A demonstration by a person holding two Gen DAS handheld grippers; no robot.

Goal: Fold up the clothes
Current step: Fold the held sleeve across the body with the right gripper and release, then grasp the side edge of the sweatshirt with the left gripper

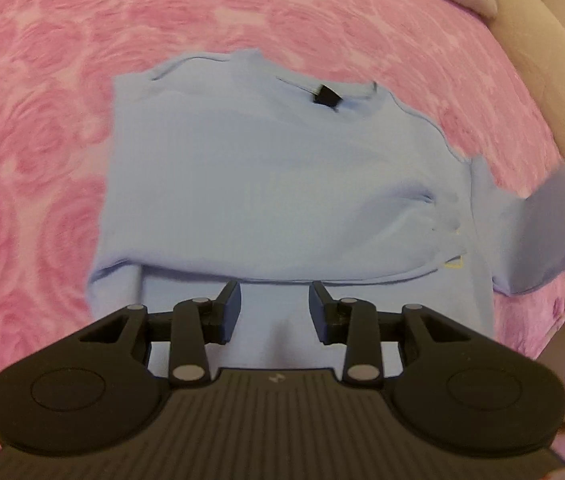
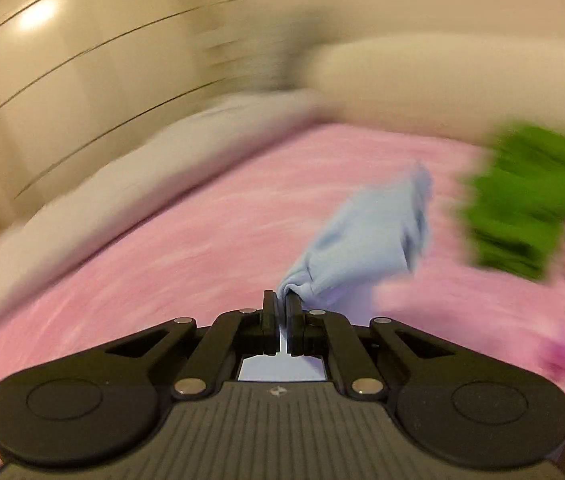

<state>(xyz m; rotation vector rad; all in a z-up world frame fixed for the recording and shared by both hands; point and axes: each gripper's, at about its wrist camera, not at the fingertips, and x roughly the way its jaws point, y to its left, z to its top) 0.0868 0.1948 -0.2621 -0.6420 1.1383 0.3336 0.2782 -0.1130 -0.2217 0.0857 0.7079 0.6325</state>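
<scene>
Blurred right fingers (image 2: 281, 300) pinching blue shirt (image 1: 274, 184) sleeve; left fingers (image 1: 275, 289) apart, empty.

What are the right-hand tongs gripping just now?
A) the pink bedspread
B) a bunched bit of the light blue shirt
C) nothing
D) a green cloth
B: in the right wrist view the right tongs are pinched shut on a bunched fold of the light blue shirt, lifted above the pink bedspread.
</scene>
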